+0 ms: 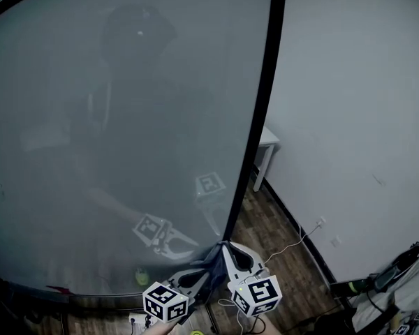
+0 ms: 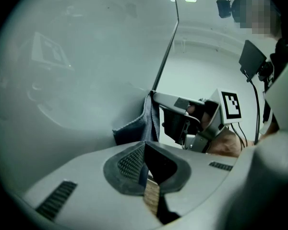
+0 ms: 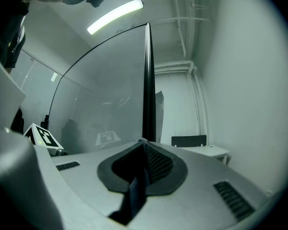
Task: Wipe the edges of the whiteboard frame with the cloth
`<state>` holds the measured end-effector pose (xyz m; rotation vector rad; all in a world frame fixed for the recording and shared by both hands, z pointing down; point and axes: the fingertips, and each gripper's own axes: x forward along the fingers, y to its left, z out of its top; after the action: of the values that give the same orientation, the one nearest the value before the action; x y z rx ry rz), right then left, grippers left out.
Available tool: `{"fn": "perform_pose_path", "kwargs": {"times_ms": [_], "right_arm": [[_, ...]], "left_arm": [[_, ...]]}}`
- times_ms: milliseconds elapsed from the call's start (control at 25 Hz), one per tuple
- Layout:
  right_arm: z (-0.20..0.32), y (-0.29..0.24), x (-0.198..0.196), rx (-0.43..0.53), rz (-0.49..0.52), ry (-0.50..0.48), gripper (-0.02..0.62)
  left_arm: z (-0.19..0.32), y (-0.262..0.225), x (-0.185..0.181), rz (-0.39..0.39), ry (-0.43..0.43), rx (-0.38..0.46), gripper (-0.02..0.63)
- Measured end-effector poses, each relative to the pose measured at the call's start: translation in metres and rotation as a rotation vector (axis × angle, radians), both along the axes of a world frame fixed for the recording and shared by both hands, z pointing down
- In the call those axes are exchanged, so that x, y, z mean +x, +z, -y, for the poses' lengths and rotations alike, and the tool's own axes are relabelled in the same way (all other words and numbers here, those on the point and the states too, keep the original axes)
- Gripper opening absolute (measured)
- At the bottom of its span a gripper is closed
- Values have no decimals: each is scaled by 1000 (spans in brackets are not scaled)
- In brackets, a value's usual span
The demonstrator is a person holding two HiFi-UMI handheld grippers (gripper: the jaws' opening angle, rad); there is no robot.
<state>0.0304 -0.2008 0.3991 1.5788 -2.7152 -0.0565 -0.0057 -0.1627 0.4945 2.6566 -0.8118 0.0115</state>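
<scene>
The whiteboard (image 1: 126, 117) is a large grey glossy panel in a thin black frame (image 1: 255, 117). Its right edge also shows as a dark upright strip, the frame (image 3: 149, 80). A dark blue cloth (image 1: 213, 265) is bunched against the lower part of that right edge. My right gripper (image 1: 227, 250) is shut on the cloth at the frame, and a fold of cloth (image 3: 134, 195) shows between its jaws. Lower and to the left, my left gripper (image 1: 199, 279) is shut on the cloth's other end, where the cloth (image 2: 137, 126) hangs from the right gripper (image 2: 156, 97).
A white wall (image 1: 349, 117) stands close on the right of the board. A small white table (image 1: 269, 142) sits behind the frame. A wall socket with a cable (image 1: 314, 225) is low on the wall. Dark gear (image 1: 398, 278) lies on the wooden floor (image 1: 272, 229) at bottom right.
</scene>
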Motion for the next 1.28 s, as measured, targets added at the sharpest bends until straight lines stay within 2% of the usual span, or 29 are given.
{"fn": "perform_pose_path", "kwargs": {"times_ms": [400,560,1040,1280], "right_arm": [[10,-31,10,23,9,-25,21],[6,-48,-9,74,0,-33,21],[1,-104,-11,206,-7,-39,21],[1,-136,-12,284,2,-48,21]], "left_arm": [[14,-31,10,-7,29,30,3],[9,-32,-5,-6,50,63,3],[1,-70,1,-18,119,92,3],[1,-104,4,-70,157,125,3]]}}
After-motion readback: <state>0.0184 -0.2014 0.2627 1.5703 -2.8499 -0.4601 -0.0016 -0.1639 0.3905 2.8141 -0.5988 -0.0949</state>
